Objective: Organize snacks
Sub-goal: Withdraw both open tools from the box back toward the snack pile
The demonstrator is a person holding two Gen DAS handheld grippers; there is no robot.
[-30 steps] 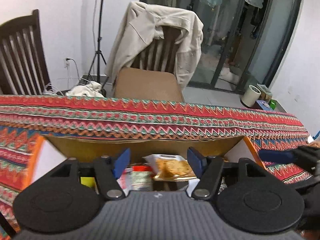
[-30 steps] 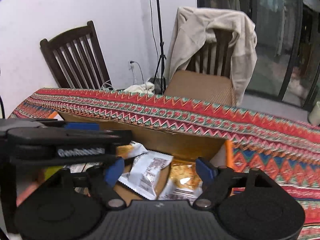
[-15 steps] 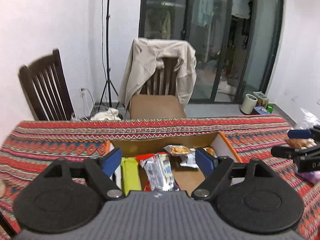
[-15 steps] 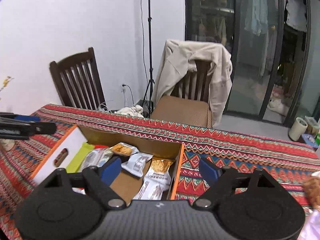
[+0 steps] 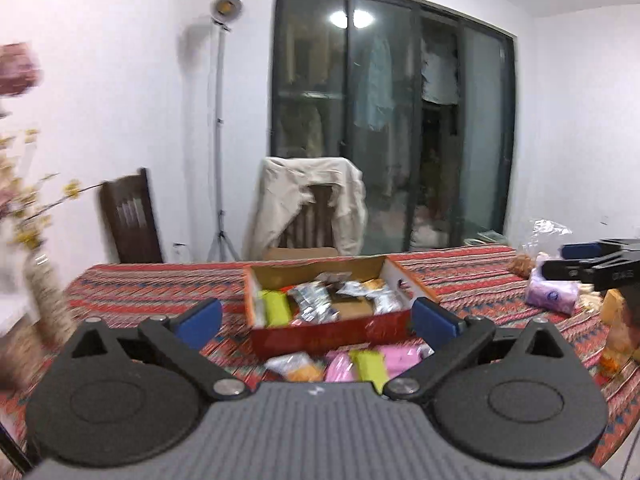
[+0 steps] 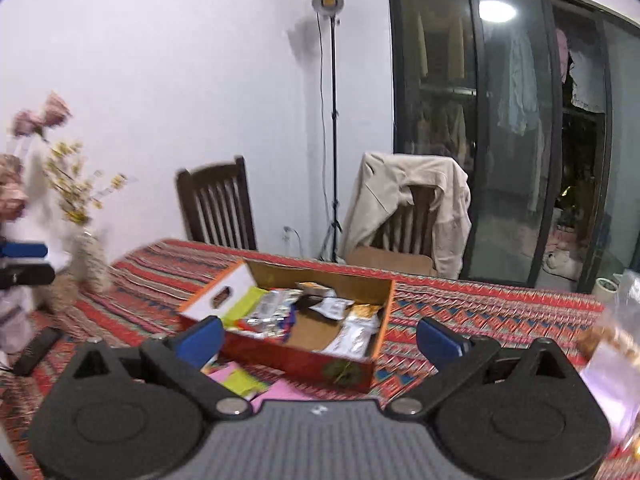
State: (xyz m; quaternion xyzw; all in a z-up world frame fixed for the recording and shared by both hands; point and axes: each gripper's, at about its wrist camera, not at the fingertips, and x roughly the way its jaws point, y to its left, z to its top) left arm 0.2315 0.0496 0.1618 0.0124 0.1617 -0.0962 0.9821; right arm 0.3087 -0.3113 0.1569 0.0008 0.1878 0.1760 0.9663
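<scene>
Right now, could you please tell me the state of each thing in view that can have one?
left gripper: open, holding nothing
right gripper: open, holding nothing
snack box: open-topped, partly filled with packets
pink packets: loose on the tablecloth, outside the box
jacket: draped over a chair

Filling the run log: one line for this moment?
left gripper: open, empty | right gripper: open, empty | snack box: part-filled | loose snacks: on table
</scene>
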